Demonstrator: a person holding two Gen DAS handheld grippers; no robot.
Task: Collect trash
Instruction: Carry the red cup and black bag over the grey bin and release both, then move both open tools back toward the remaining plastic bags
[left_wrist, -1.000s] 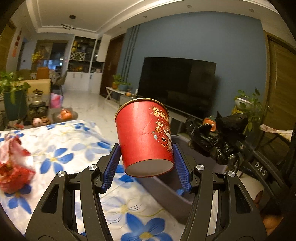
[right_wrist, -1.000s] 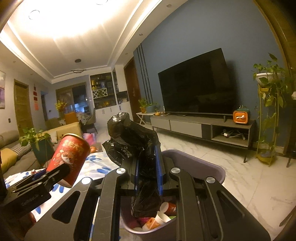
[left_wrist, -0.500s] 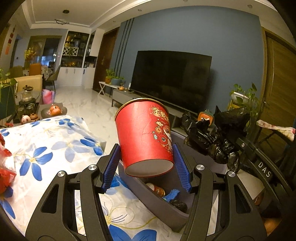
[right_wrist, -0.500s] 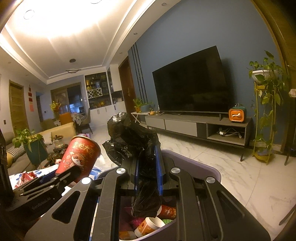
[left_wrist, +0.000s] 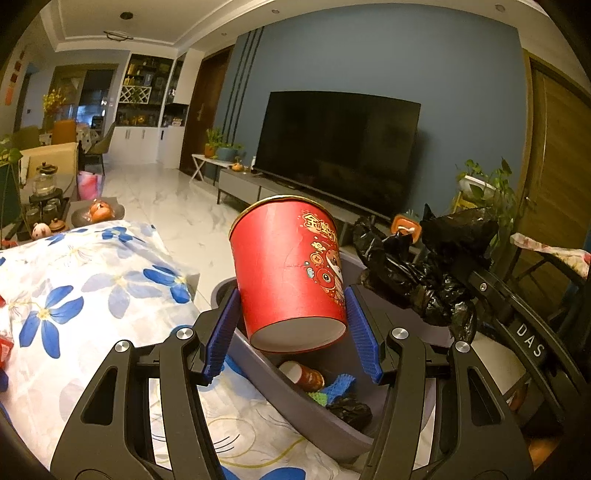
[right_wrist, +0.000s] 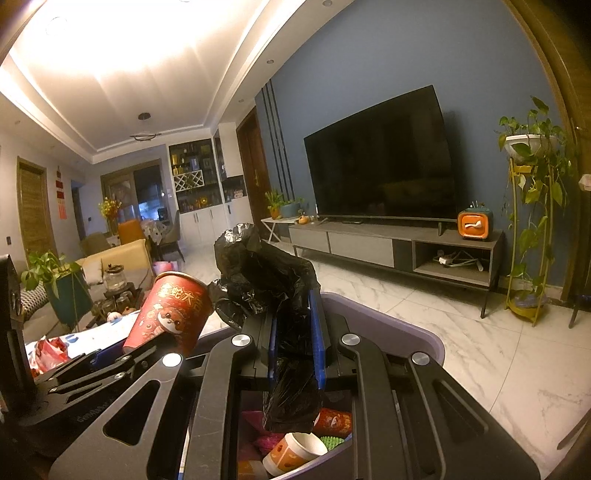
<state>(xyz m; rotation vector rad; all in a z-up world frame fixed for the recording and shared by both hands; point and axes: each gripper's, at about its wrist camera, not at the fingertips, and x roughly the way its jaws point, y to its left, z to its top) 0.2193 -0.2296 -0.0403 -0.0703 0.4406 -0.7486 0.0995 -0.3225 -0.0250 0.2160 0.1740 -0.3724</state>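
Left gripper (left_wrist: 291, 334) clamped on red paper cup (left_wrist: 290, 273); cup tilted, mouth up toward 11 o'clock, held above near rim of grey trash bin (left_wrist: 291, 402). Right gripper (right_wrist: 297, 339) closed on black plastic bag (right_wrist: 266, 273); bag bunched above pads, tail hung below into bin. Small cups and wrappers seen inside bin. Flowered tablecloth (left_wrist: 85, 295) spread at 9 o'clock of bin in left wrist view. Television (right_wrist: 380, 162) seen at 12 o'clock on blue wall.
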